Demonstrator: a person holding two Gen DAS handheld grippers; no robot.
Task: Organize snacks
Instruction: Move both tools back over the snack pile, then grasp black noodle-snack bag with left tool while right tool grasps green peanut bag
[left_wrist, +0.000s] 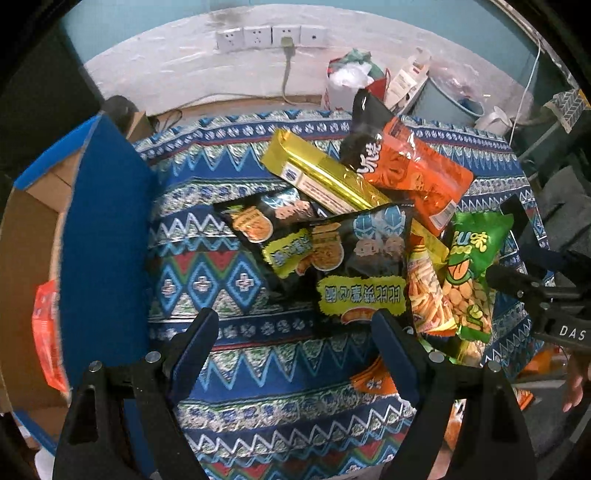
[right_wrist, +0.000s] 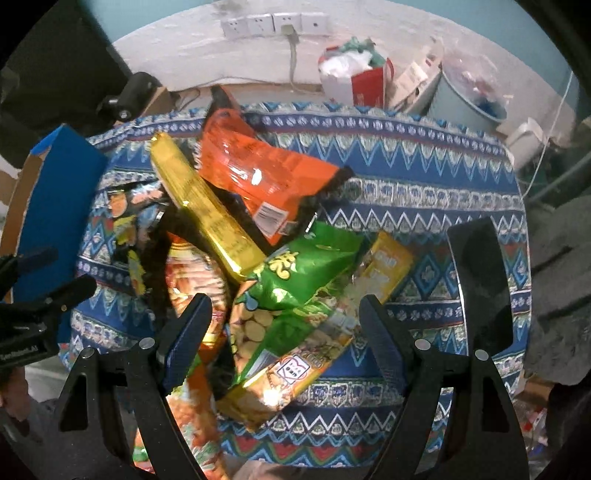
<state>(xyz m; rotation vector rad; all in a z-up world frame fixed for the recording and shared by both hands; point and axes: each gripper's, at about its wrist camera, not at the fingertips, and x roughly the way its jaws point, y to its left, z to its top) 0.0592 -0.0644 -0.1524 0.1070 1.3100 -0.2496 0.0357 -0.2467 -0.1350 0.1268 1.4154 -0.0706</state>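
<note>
We hover over the snack pile (left_wrist: 369, 236) beside the blue box (left_wrist: 103, 251), left gripper (left_wrist: 295, 347) and right gripper (right_wrist: 284, 332) both spread wide, empty. Next we judge: grab the green bag (right_wrist: 295, 291).

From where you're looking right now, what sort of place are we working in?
Probably a lived-in room at home rather than a shop or lab: a table under a patterned cloth, a row of wall sockets with one plug in, and bags and a bin of clutter on the floor behind the snack pile.
</note>
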